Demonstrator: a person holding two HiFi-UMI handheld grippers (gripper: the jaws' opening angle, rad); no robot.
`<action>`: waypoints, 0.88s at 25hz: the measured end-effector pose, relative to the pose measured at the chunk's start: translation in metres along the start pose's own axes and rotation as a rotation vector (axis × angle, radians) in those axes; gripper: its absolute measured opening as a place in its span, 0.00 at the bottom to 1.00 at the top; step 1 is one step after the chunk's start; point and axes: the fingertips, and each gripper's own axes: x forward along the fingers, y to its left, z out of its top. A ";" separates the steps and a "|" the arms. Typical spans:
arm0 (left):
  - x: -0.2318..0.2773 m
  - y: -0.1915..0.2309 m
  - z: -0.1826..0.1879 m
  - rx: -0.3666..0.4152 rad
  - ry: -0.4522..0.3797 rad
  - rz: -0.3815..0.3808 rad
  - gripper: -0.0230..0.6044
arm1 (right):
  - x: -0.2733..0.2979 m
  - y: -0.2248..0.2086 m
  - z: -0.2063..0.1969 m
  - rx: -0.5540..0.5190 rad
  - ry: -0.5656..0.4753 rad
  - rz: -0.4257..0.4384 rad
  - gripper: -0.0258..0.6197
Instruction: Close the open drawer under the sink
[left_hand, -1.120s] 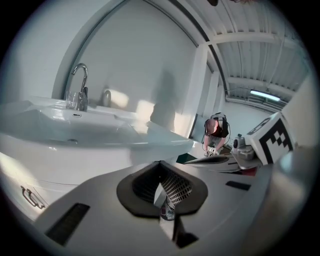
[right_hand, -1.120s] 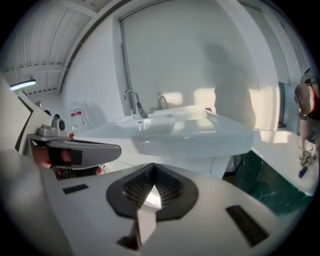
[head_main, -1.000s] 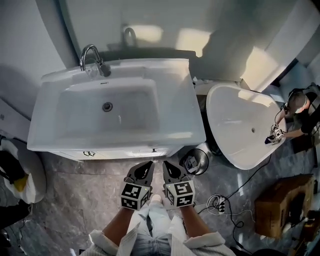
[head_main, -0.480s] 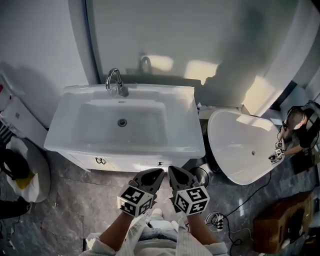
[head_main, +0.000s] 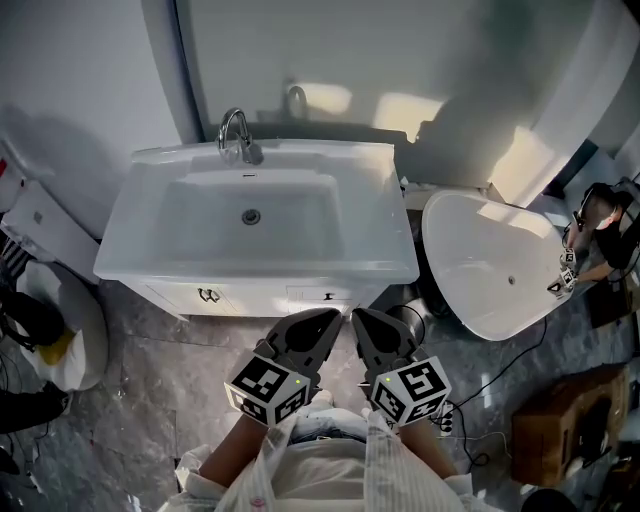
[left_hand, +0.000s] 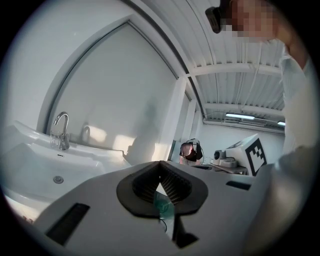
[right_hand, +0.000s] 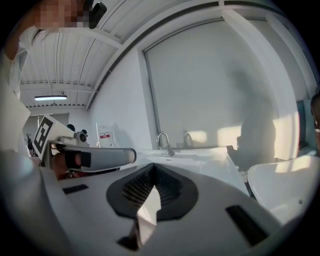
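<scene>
The cabinet front (head_main: 250, 296) under the sink (head_main: 130, 262) is largely covered by the overhanging rim in the head view. Only a thin strip is shown, and its dark handles (head_main: 208, 295) are too small to be read (whether a drawer stands out cannot be told). In the left gripper view, the sink's near side is hidden behind the left gripper (left_hand: 160, 170). A person (head_main: 600, 225) is cut off by the right edge, and a cardboard box (head_main: 555, 425) by the lower right.
</scene>
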 end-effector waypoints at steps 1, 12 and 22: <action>-0.001 -0.001 0.000 0.001 -0.004 -0.006 0.06 | -0.002 0.003 0.001 0.000 -0.008 0.001 0.05; -0.008 0.001 -0.001 0.017 0.030 -0.010 0.06 | -0.003 0.010 0.003 -0.006 0.009 -0.007 0.05; -0.005 0.007 0.000 0.022 0.027 -0.011 0.06 | -0.002 0.007 0.009 -0.027 0.010 -0.007 0.05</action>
